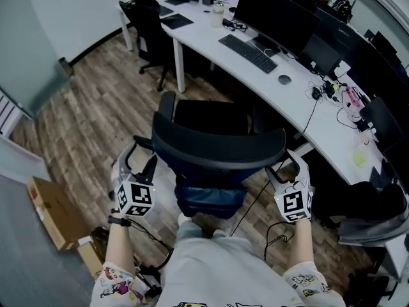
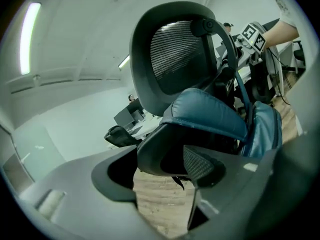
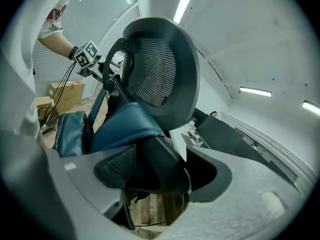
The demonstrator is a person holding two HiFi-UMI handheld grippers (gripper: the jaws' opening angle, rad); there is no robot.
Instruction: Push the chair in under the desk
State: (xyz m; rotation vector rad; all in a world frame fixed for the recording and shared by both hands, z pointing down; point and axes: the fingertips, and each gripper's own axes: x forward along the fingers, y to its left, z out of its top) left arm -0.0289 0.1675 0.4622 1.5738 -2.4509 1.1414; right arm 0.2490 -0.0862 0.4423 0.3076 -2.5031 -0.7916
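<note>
Left gripper (image 1: pixel 142 163) fingers spread wide around chair (image 1: pixel 217 149) back edge, not pinching; right gripper (image 1: pixel 285 169) likewise

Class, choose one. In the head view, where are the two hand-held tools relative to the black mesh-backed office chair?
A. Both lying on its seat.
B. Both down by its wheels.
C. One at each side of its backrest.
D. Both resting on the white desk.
C: the left tool is at the left edge of the backrest of the black mesh-backed office chair, and the right tool is at its right edge, both with jaws apart.
</note>
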